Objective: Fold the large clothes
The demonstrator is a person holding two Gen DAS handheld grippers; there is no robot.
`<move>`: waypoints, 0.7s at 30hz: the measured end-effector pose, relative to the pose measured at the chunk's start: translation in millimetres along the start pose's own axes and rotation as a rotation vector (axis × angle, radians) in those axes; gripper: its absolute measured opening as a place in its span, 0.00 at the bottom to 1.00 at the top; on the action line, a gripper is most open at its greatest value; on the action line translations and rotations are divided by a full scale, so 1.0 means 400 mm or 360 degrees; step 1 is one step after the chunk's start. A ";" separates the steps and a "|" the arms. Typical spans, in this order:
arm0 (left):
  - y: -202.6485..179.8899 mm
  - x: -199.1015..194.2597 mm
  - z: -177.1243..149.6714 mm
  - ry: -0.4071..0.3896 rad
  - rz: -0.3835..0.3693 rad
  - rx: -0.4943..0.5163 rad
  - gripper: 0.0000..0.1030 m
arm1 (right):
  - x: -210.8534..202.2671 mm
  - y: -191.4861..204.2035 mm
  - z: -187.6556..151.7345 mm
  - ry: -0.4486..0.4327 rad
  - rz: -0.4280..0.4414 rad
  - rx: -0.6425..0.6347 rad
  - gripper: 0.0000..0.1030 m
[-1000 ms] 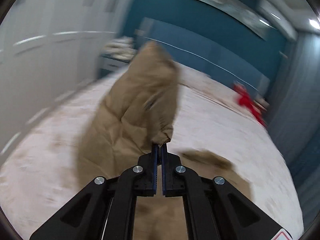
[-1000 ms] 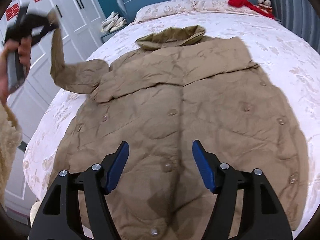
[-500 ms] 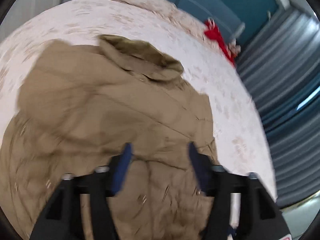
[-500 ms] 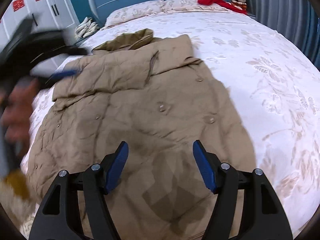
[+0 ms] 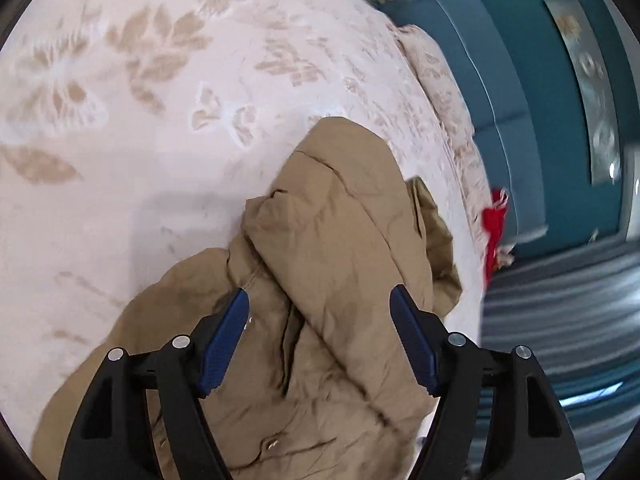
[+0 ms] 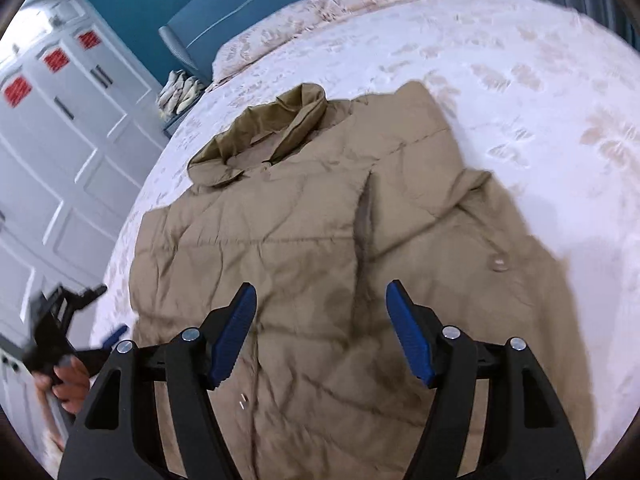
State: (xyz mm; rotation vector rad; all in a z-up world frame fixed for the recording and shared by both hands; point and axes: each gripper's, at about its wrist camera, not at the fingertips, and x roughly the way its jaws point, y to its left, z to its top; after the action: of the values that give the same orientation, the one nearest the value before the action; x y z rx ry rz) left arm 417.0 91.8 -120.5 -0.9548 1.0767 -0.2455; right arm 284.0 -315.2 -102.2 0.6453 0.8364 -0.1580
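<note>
On the bed (image 6: pixel 520 60), both grippers' fingers gape over the coat (image 6: pixel 320 240); only the right view shows its collar (image 6: pixel 260 136).

Both fisheye views are bright and evenly lit, bending sharply toward black corners. Motion blur smears the bedspread (image 5: pixel 120 80) pattern and the striped curtain (image 5: pixel 560 340) in the left view. The tan coat (image 6: pixel 320 240) carries soft dark shadows beneath the gripper fingers (image 6: pixel 234 336).

A bed (image 6: pixel 520 60) with floral cover, teal headboard (image 6: pixel 248 4) and wall, white wardrobe (image 6: pixel 60 140), grey curtains (image 5: pixel 560 320).
</note>
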 end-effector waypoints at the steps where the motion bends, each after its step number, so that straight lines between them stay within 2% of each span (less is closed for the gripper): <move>1: 0.011 0.012 0.006 0.0007 -0.0037 -0.0059 0.66 | 0.014 -0.001 0.003 0.0014 -0.0007 0.0018 0.63; 4: 0.044 0.039 0.018 0.0035 -0.0078 -0.0171 0.65 | 0.063 0.008 0.010 0.0078 -0.0013 -0.0002 0.36; 5: 0.051 0.045 0.021 0.0028 -0.0074 -0.0193 0.65 | 0.080 0.013 0.014 0.0105 -0.0010 -0.0021 0.17; 6: 0.054 0.051 0.025 0.0022 -0.0069 -0.0211 0.64 | 0.089 0.016 0.019 0.0120 -0.0005 -0.0036 0.03; 7: 0.057 0.057 0.030 0.0013 -0.0062 -0.0218 0.62 | 0.092 0.020 0.027 0.0131 0.0016 -0.0048 0.03; 9: 0.046 0.059 0.042 -0.0016 -0.0033 -0.0194 0.50 | 0.061 0.043 0.067 0.0072 0.0072 -0.0094 0.01; 10: 0.043 0.058 0.046 -0.0022 -0.0016 -0.0171 0.46 | 0.019 0.065 0.099 -0.0007 0.0105 -0.0148 0.01; 13: 0.024 0.079 0.056 0.0026 0.0013 -0.0068 0.28 | -0.082 0.106 0.161 -0.0196 0.0103 -0.0288 0.00; 14: 0.020 0.087 0.054 0.0037 0.0042 -0.0026 0.18 | -0.109 0.118 0.180 -0.0256 0.0063 -0.0359 0.00; 16: 0.004 0.105 0.040 0.0029 0.0120 0.0068 0.17 | -0.105 0.113 0.190 -0.0282 -0.0074 -0.0445 0.00; 21: -0.034 0.107 -0.016 -0.0151 0.0358 0.0348 0.10 | 0.047 0.038 0.115 -0.0111 -0.0350 -0.0480 0.00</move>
State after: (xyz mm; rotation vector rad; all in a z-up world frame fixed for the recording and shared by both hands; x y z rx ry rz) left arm 436.2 54.8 -138.1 -0.6377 1.0369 -0.1283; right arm 331.6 -328.0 -86.2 0.2629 0.8421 -0.2464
